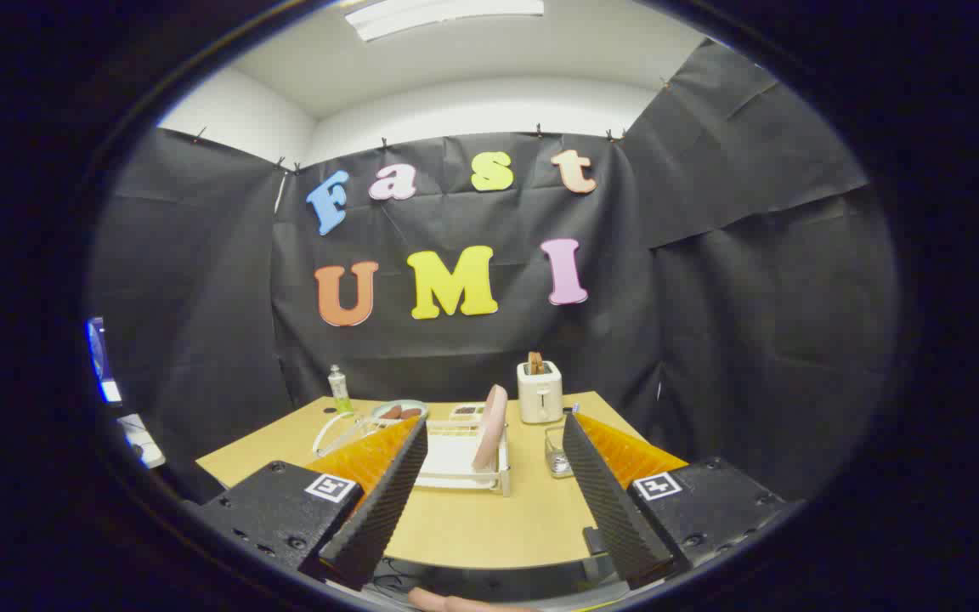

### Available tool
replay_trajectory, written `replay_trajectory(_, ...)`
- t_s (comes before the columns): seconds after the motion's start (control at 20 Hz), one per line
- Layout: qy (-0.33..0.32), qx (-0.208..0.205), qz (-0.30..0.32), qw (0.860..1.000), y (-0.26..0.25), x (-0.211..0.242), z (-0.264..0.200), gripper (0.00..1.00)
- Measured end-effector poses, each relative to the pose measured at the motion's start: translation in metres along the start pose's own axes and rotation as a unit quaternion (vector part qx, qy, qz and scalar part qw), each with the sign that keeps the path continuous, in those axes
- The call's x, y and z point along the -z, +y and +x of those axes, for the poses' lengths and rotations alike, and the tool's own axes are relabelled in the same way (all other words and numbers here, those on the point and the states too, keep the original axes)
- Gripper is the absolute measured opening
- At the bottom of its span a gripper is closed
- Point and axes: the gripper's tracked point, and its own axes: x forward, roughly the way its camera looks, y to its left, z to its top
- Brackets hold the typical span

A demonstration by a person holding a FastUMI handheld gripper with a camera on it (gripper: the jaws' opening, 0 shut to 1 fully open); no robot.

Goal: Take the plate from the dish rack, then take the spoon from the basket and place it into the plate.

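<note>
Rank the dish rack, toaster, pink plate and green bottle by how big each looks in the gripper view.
1. Dish rack, beyond the open gripper.
2. Pink plate, on edge in the rack, and toaster look alike; the toaster stands farther back, so I won't rank them.
3. Green bottle, smallest.

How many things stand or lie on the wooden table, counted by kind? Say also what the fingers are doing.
Dish rack: 1
Pink plate, upright in the rack: 1
Toaster: 1
Bottle: 1
Bowl: 1
Clear container: 1
Total: 6
The gripper fingers are open, holding nothing.

Black cloth walls (200,280), ceiling light (443,13), wooden table (472,518)
</note>
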Motion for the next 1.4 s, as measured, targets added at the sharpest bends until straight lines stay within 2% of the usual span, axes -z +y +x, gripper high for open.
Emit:
replay_trajectory(0.3, 0.014, 0.004, 0.010, 1.000, -0.009, 0.010, 0.009, 1.00)
replay_trajectory(0.55, 0.030, -0.013, 0.028, 0.999, -0.009, 0.022, 0.019, 1.00)
replay_trajectory(0.9, 0.040, -0.018, 0.017, 0.999, -0.010, 0.022, 0.052, 1.00)
replay_trajectory(1.2, 0.031, -0.008, -0.022, 0.999, -0.004, -0.018, 0.125, 1.00)
replay_trajectory(1.4, 0.068, 0.006, -0.049, 0.996, 0.007, -0.024, 0.193, 1.00)
